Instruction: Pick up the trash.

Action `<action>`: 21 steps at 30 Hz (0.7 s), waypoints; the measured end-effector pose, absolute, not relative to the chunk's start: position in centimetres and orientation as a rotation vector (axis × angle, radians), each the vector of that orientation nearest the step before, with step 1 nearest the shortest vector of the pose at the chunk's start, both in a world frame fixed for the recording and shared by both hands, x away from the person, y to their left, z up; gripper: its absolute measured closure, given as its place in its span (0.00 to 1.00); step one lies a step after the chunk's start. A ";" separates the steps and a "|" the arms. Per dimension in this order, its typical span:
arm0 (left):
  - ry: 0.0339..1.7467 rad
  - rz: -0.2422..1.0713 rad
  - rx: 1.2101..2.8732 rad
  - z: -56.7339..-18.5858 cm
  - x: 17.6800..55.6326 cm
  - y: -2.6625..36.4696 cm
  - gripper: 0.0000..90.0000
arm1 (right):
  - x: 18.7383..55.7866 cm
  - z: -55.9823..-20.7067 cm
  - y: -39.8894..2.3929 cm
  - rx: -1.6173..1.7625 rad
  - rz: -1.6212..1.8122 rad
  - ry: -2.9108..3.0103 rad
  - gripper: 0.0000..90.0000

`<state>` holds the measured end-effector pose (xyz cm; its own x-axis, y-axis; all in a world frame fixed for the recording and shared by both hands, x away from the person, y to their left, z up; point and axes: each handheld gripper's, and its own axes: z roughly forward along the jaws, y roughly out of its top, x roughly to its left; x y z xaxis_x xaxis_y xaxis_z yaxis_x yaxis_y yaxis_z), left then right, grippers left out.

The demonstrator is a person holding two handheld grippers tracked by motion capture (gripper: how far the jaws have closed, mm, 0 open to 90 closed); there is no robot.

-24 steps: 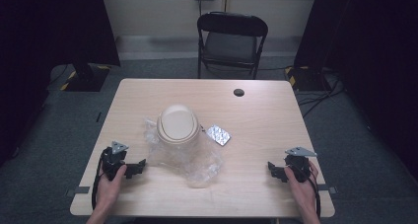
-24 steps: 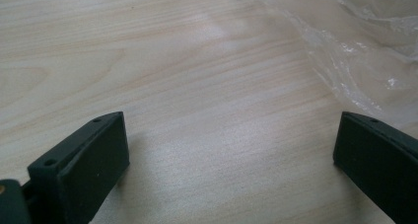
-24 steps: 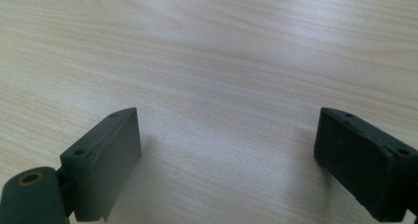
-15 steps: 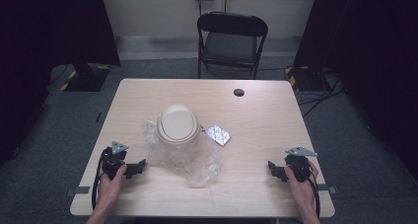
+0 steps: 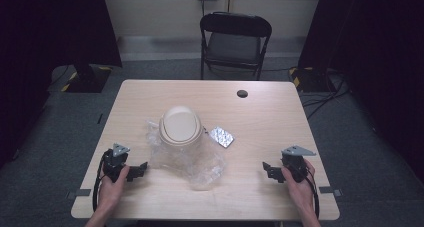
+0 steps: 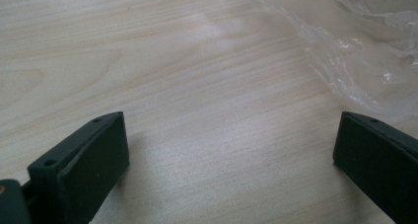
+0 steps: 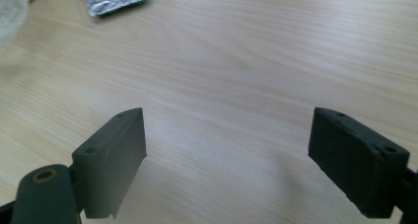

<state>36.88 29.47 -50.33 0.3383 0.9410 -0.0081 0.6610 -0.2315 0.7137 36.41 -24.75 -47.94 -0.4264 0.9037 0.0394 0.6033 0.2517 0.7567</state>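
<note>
Wood table (image 5: 260, 122), a person's hands at the near edge. Left gripper (image 5: 139, 170) rests near the left corner, jaws wide apart over bare wood, nothing between them; clear plastic bag (image 6: 355, 51) lies just ahead to its right. Right gripper (image 5: 268, 169) rests near the right corner, jaws also wide apart, empty. Beige lidded tub (image 5: 180, 126) sits mid-table on the crumpled bag. Silver blister pack (image 5: 221, 136) lies flat just right of the tub, apart from it; no print readable on it. Small black disc (image 5: 242, 93) near the far edge. Black folding chair (image 5: 235, 39) behind the table. No labels or writing legible anywhere.
</note>
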 end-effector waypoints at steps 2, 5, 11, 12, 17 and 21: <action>1.398 0.578 1.982 -50.3 36.9 29.5 0.00 | 36.5 -47.6 -24.0 1.358 1.034 2.141 0.15; 1.398 0.577 1.982 -50.3 36.9 29.5 0.00 | 36.7 -47.1 -22.8 1.331 1.056 2.157 0.15; 1.398 0.578 1.982 -50.3 36.9 29.5 0.00 | 37.1 -46.3 -21.0 1.303 1.114 2.170 0.15; 1.398 0.578 1.981 -50.3 36.9 29.5 0.00 | 37.3 -46.1 -20.5 1.287 1.124 2.176 0.15; 1.398 0.578 1.981 -50.3 36.9 29.5 0.00 | 37.7 -45.6 -19.4 1.279 1.154 2.188 0.15; 1.398 0.578 1.982 -50.3 36.9 29.5 0.00 | 37.9 -45.1 -18.5 1.260 1.177 2.197 0.15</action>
<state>36.88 29.47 -50.33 0.3384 0.9410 -0.0078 0.6611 -0.2318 0.7136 37.88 -18.51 -45.10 -0.5452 0.8323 0.1005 0.5447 0.2605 0.7972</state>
